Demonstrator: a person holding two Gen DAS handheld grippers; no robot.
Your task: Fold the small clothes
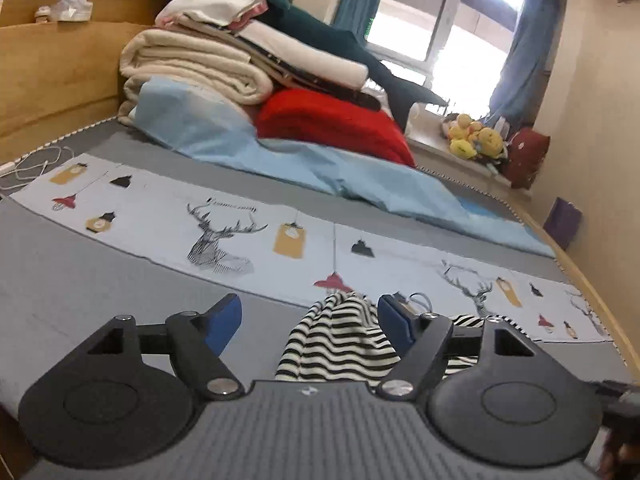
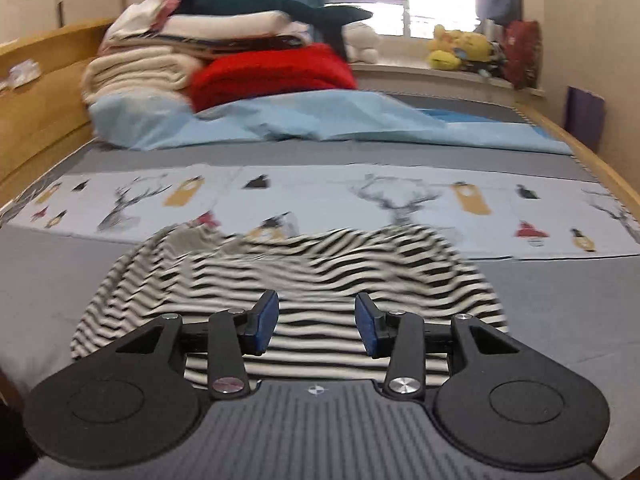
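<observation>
The striped garment (image 2: 288,280) lies rumpled on the near part of the bed (image 2: 560,300). Both the left gripper (image 1: 310,322) and right gripper (image 2: 316,322) hover over it, jaws released. Folding seems barely begun, though blur hides the hems; next, each must pinch an edge.

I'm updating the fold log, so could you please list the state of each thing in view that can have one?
Left gripper: open, holding nothing, at the shirt's edge.
Right gripper: open, holding nothing, over the shirt.
Striped shirt: rumpled on the bed, not yet folded.
Blue sheet: crumpled, spread loosely.
Red blanket: folded.
Cream blanket: folded, stacked under other linens.
Curtains: drawn open.
</observation>
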